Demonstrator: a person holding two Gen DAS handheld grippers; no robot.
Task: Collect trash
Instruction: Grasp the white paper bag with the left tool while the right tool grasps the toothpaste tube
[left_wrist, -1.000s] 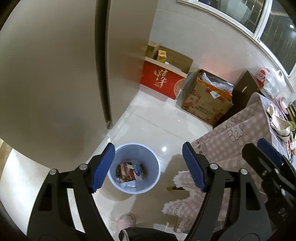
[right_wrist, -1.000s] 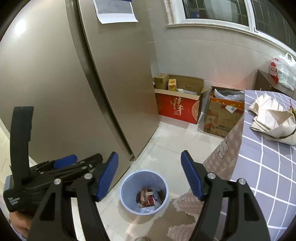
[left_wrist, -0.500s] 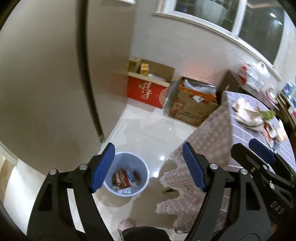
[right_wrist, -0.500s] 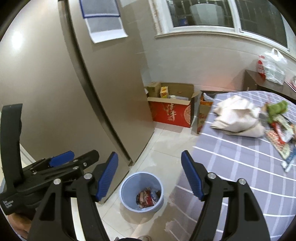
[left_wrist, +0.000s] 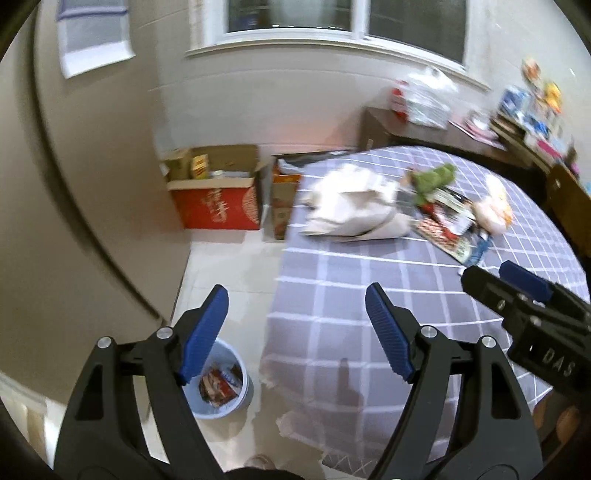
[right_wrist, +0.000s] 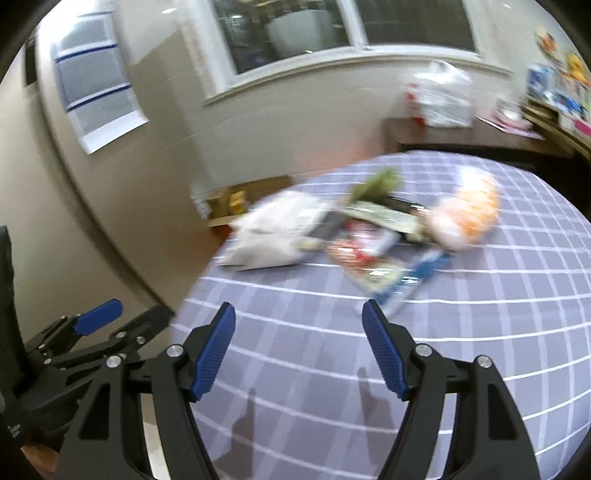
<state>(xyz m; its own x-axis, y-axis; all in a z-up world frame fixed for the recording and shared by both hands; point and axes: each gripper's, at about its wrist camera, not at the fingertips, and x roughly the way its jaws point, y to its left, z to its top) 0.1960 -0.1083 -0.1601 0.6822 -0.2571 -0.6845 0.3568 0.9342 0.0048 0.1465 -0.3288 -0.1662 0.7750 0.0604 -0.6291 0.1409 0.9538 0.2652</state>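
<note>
A pile of trash lies on the checked tablecloth (left_wrist: 369, 280): crumpled white paper (left_wrist: 351, 206), green wrapper (left_wrist: 432, 181), flat snack packets (left_wrist: 447, 229) and a pale orange bag (left_wrist: 493, 208). The same pile shows blurred in the right wrist view (right_wrist: 369, 236). A pale blue bin (left_wrist: 221, 384) with packets inside stands on the floor beside the table. My left gripper (left_wrist: 295, 328) is open and empty above the table's left edge. My right gripper (right_wrist: 299, 350) is open and empty above the cloth, short of the pile.
A tall beige fridge (left_wrist: 55, 221) stands at the left. Cardboard boxes (left_wrist: 218, 192) sit on the floor by the back wall. A dark side table (left_wrist: 424, 129) with a plastic bag stands under the window. The right gripper shows at the right of the left wrist view (left_wrist: 524, 295).
Both grippers have swung up and to the right, away from the bin and over the table. The trash pile has come into view. Both stay open and empty.
</note>
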